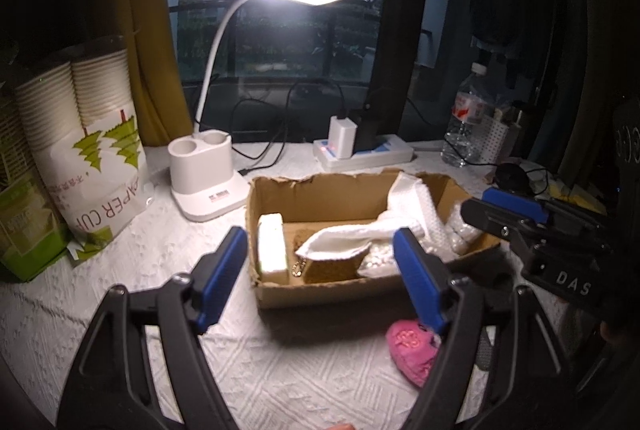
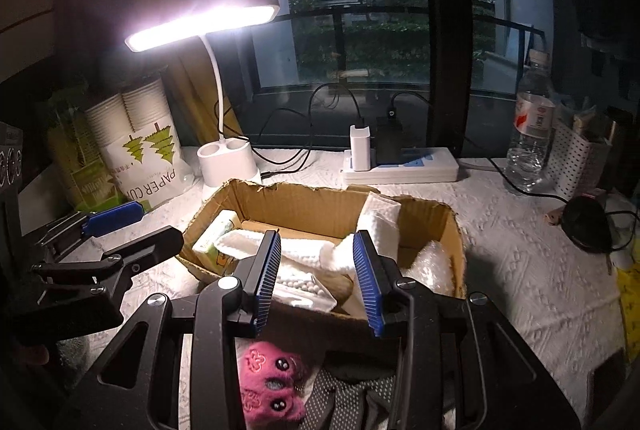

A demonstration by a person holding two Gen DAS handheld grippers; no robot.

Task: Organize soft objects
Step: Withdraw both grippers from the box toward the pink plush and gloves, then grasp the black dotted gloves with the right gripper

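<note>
Two hand-held black grippers with ribbed blue pads hover over a desk covered in a white embossed cloth. The left gripper (image 1: 320,278) stands wide open with nothing between its fingers; through the gap shows the near wall of an open brown cardboard box with torn edges (image 1: 332,294), which sits mid-desk. The right gripper (image 2: 316,278) is about half open and also grips nothing; its pads hang above the box's near edge, apart from the contents. Inside the box lie a white waffle-textured cloth (image 2: 360,246), draped from the far wall down across the floor, a crinkled piece of white bubble wrap (image 2: 432,262) at the right end, a pale rectangular tissue pack (image 1: 272,250) upright against the left wall, and a clear bag of small white beads (image 2: 300,286) near the front. A fluffy pink plush toy with black bead eyes and flower embroidery (image 2: 268,386) lies outside the box, on the desk just in front of its near wall, beside a grey dotted fabric item (image 2: 348,398) whose shape cannot be made out. At the desk's far edge stand a lit white gooseneck lamp with a two-hole base (image 1: 204,178), a white power strip with plugged chargers (image 1: 364,150), and a clear plastic water bottle (image 2: 532,138). At the left edge leans a plastic sleeve of stacked paper cups (image 1: 92,134).
</note>
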